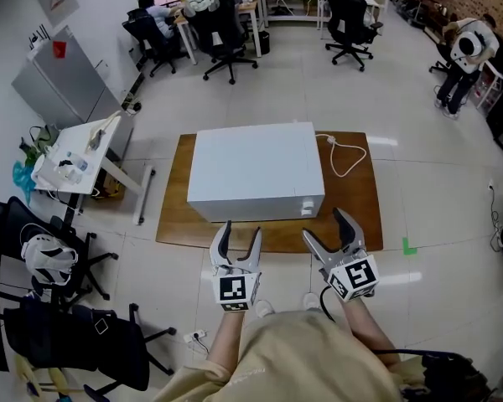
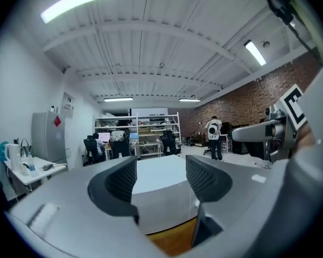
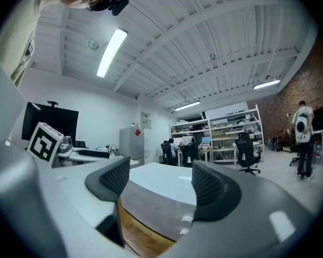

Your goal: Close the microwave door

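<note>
On my left, I'm holding the left gripper (image 1: pixel 241 227) with its jaws apart and empty, just short of the microwave (image 1: pixel 256 170), which is sitting on the wooden board (image 1: pixel 352 216). Its door is looking flush already. I'm judging it stiff and hinged, best pushed flat-on. The right gripper (image 1: pixel 322 224) is gaping empty too.

Left tool (image 1: pixel 241 229) and right tool (image 1: pixel 323 224) held level, jaws apart, empty.
</note>
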`<state>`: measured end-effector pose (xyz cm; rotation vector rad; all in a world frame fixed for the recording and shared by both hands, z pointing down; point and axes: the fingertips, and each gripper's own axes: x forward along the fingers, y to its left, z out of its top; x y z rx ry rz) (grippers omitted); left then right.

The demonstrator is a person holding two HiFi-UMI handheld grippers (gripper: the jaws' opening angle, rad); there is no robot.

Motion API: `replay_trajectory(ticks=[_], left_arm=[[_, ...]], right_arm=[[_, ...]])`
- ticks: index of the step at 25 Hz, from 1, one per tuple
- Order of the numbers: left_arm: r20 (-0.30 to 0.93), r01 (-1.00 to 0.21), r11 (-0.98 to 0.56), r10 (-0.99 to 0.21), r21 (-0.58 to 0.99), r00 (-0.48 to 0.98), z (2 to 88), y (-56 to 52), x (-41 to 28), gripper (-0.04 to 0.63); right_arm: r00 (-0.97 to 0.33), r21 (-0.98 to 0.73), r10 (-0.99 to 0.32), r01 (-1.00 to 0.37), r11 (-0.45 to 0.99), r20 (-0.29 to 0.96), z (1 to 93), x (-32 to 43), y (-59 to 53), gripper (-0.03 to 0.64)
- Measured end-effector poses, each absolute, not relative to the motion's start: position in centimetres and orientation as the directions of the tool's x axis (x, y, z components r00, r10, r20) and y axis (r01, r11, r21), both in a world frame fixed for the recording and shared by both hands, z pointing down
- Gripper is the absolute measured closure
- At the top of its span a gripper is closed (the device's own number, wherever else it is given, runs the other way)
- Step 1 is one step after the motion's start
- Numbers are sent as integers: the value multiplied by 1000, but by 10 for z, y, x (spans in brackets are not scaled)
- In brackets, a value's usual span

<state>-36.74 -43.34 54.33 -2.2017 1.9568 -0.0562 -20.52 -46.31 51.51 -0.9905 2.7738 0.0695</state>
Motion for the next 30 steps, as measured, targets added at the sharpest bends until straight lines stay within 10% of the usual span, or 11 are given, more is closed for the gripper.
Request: replay_trajectory(ticks=[30], left_arm=[[-138, -979, -155, -975, -135, 174, 523, -443, -365, 301]], right_arm=[[-654, 44, -720, -746, 664, -232, 499, -190, -472, 267]])
